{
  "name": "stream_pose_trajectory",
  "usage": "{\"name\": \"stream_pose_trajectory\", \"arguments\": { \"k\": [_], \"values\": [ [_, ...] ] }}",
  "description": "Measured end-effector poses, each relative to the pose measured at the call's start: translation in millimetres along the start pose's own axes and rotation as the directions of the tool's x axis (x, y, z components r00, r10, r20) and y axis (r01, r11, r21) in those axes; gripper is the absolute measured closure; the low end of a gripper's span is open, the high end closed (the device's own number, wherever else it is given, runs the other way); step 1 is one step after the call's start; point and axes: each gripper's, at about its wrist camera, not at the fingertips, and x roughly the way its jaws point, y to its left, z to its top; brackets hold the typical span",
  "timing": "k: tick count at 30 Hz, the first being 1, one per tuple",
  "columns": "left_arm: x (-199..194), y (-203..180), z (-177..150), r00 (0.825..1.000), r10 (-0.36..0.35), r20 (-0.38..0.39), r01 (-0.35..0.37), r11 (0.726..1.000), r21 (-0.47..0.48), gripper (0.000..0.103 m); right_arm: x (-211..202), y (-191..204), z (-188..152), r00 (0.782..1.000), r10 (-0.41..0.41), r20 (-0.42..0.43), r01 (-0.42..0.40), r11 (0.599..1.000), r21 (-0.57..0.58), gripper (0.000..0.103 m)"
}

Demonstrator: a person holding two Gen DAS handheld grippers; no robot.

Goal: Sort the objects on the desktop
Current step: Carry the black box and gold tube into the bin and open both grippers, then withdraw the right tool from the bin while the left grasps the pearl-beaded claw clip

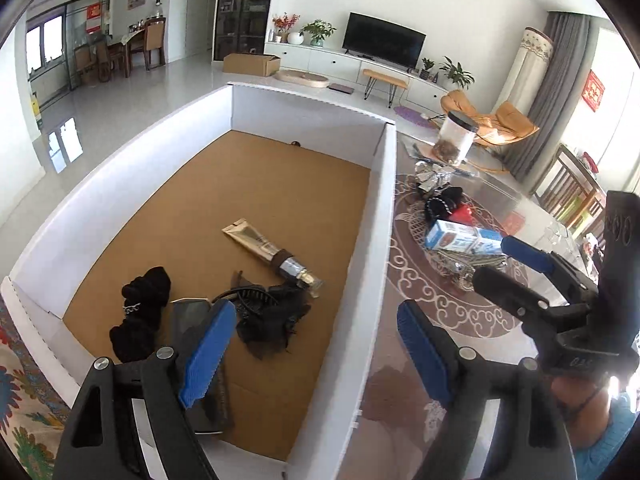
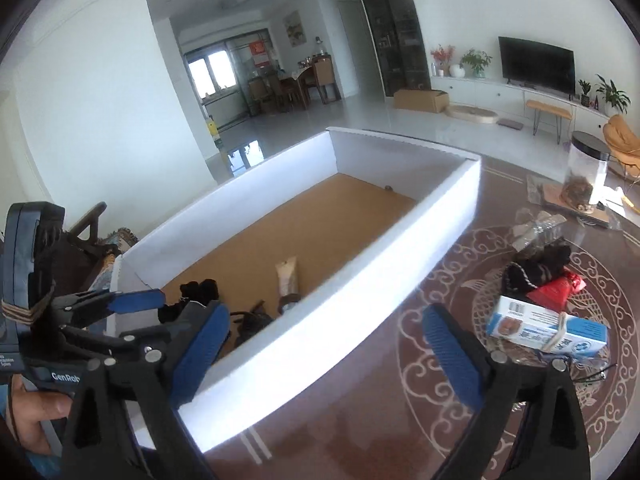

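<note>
A white cardboard box (image 1: 382,240) (image 2: 320,320) with a brown floor holds a gold tube (image 1: 268,252) (image 2: 288,276), a black cloth (image 1: 140,312), a black hair clip on lace (image 1: 268,312) and a dark flat piece (image 1: 192,316). My left gripper (image 1: 316,350) (image 2: 160,312) is open and empty, straddling the box's right wall. My right gripper (image 2: 326,354) (image 1: 516,272) is open and empty over the box's near corner. On the table to the right lie a blue-and-white carton (image 2: 548,332) (image 1: 460,238), a red packet (image 2: 556,288) and black fabric items (image 2: 536,268).
A clear jar with a black lid (image 2: 584,176) (image 1: 456,140) and crinkled foil wrapping (image 2: 536,228) sit behind the pile on the brown patterned table (image 2: 400,420). A hand (image 2: 36,412) holds the left gripper. A flowered cloth (image 1: 24,380) lies left of the box.
</note>
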Motion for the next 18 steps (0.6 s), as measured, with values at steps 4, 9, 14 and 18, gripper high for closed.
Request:
{"name": "stream_pose_trajectory", "arguments": {
  "k": [4, 9, 14, 18],
  "values": [
    [-4, -80, -19, 0.992, -0.127, 0.011, 0.124, 0.982, 0.141, 0.003, -45, -65, -66, 0.97, -0.239, -0.036, 0.238, 0.971, -0.008, 0.002],
    [51, -162, -52, 0.972, -0.19, -0.14, 0.22, 0.944, 0.247, 0.0, -70, -136, -122, 0.896, -0.403, -0.186, 0.41, 0.912, 0.0, 0.002],
    [108, -191, -84, 0.962, -0.125, -0.241, 0.199, 0.929, 0.311, 0.0, -83, -159, -149, 0.866, -0.442, -0.233, 0.455, 0.891, 0.003, 0.002],
    [134, -195, -80, 0.965, -0.09, -0.247, 0.162, 0.943, 0.29, 0.0, -89, -165, -157, 0.869, -0.439, -0.229, 0.459, 0.887, 0.039, 0.002]
  ]
}}
